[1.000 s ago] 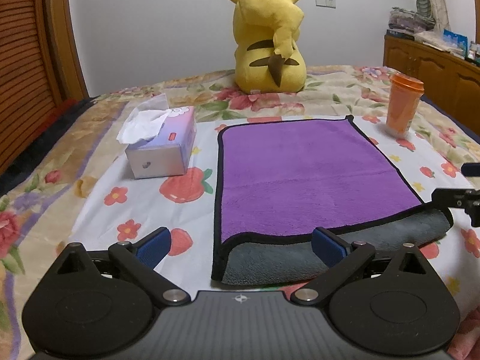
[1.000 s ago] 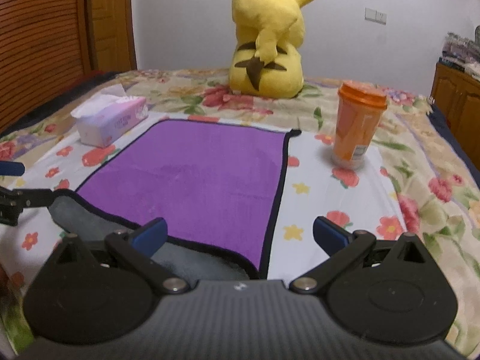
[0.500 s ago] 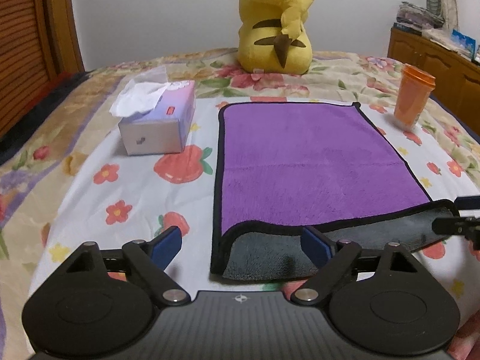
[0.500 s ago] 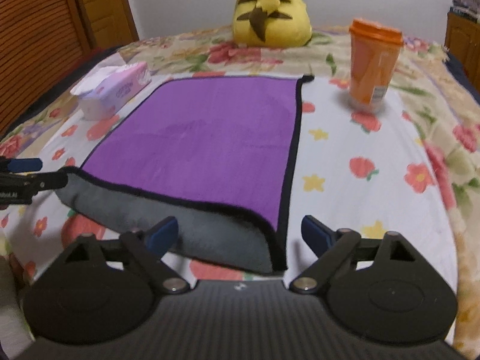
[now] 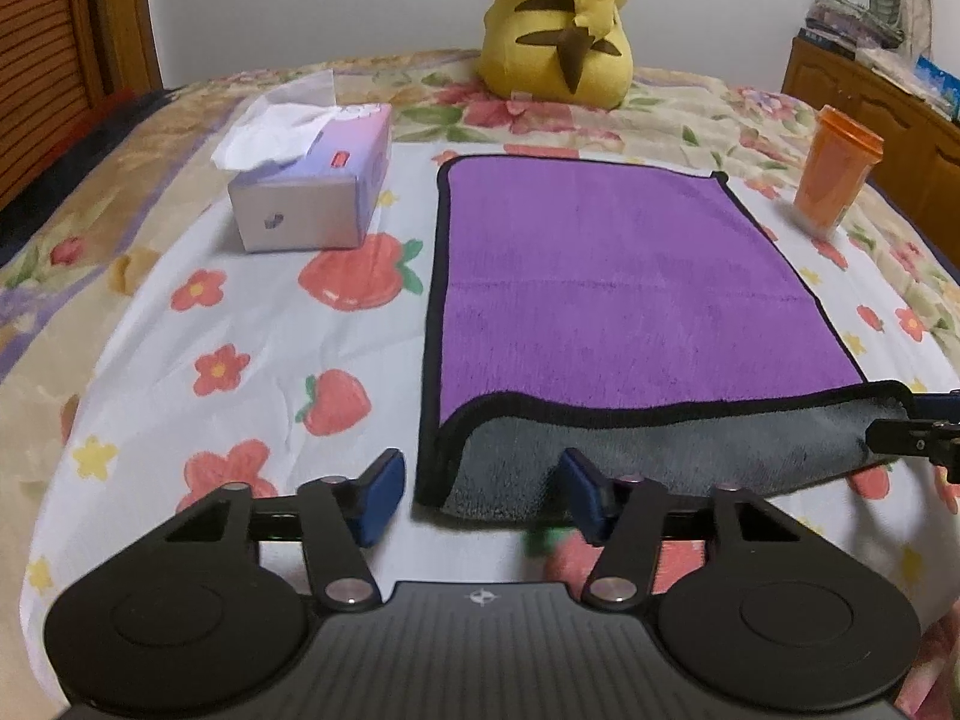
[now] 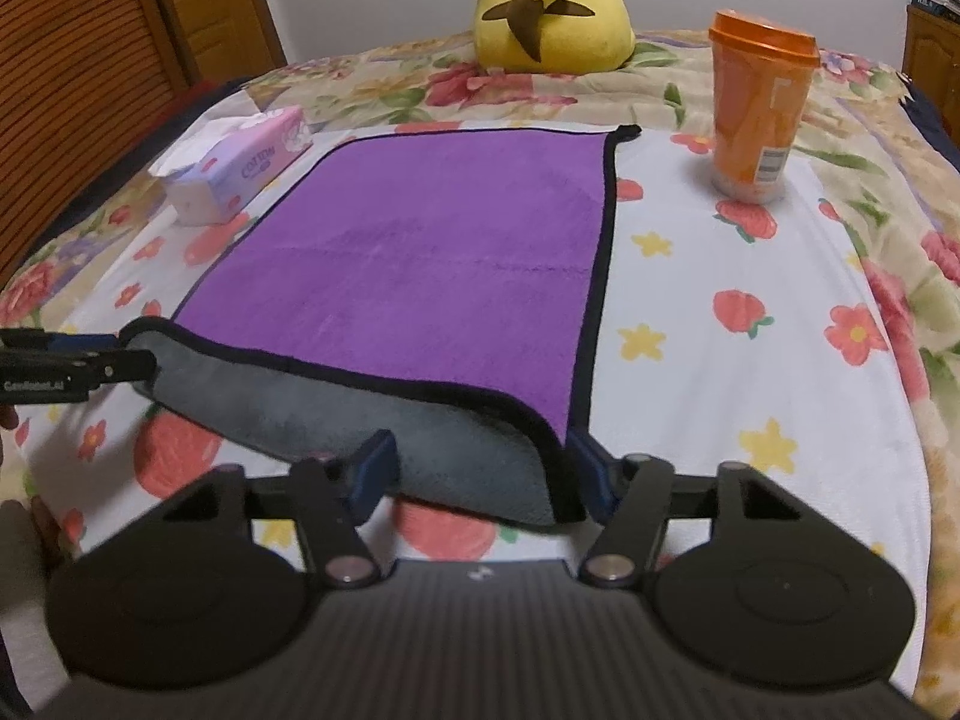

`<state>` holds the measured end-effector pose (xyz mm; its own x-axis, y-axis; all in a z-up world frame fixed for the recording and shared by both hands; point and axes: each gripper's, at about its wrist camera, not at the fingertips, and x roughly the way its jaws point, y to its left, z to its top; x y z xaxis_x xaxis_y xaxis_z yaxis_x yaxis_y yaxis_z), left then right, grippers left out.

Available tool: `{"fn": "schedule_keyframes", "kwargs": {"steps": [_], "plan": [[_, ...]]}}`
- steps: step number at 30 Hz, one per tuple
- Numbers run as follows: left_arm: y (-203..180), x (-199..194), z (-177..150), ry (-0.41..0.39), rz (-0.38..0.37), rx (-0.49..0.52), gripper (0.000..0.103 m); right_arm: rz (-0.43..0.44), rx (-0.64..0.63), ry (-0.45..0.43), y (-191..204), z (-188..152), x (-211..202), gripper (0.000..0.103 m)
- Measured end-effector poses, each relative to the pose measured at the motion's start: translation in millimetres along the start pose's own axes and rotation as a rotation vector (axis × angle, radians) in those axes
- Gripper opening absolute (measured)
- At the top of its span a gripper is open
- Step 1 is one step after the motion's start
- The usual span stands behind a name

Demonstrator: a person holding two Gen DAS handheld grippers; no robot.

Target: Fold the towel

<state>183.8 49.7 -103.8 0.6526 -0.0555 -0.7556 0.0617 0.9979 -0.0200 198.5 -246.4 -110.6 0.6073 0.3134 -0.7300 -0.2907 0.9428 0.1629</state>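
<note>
A purple towel [image 5: 612, 288] with black trim lies flat on the bed; it also shows in the right wrist view [image 6: 432, 264]. Its near edge is turned up, showing the grey underside [image 5: 660, 456]. My left gripper [image 5: 480, 492] is open, its jaws either side of the towel's near left corner. My right gripper [image 6: 480, 468] is open, its jaws either side of the near right corner [image 6: 540, 480]. Each gripper shows at the edge of the other's view, at the towel's far-side corner.
A tissue box [image 5: 312, 198] stands left of the towel. An orange lidded cup [image 6: 759, 102] stands to the right. A yellow plush toy [image 5: 558, 24] sits behind. The floral bedsheet [image 5: 240, 360] surrounds it all. A wooden cabinet [image 5: 888, 120] is at the right.
Both grippers have moved forward and down towards the towel's near corners. The jaws now straddle the corners; the turned-up grey edge sits between them.
</note>
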Motion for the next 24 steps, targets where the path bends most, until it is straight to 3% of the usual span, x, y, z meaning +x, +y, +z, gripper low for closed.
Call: {"fn": "schedule_keyframes", "kwargs": {"steps": [7, 10, 12, 15, 18, 24], "plan": [[-1.5, -0.4, -1.0, 0.003, -0.002, 0.004, 0.043, -0.019, -0.002, 0.019, -2.8, 0.2, 1.2, 0.041], [-1.6, -0.4, -1.6, 0.002, 0.010, 0.008, 0.032, -0.023, -0.008, 0.024, -3.0, 0.0, 1.3, 0.028], [-1.5, -0.9, -1.3, -0.003, 0.014, 0.011, 0.022, -0.025, -0.015, 0.027, -2.7, -0.3, 1.6, 0.024], [-2.0, -1.8, -1.5, -0.009, 0.010, 0.019, 0.017, -0.032, -0.031, 0.027, -1.7, -0.2, 2.1, 0.019], [-3.4, -2.5, -2.0, -0.015, 0.007, 0.031, 0.012, -0.034, -0.040, 0.028, -1.9, -0.3, 2.4, 0.006], [-5.3, -8.3, -0.1, -0.043, -0.004, 0.038, 0.010, -0.032, -0.050, 0.016, -1.6, 0.0, 0.8, 0.005]]}}
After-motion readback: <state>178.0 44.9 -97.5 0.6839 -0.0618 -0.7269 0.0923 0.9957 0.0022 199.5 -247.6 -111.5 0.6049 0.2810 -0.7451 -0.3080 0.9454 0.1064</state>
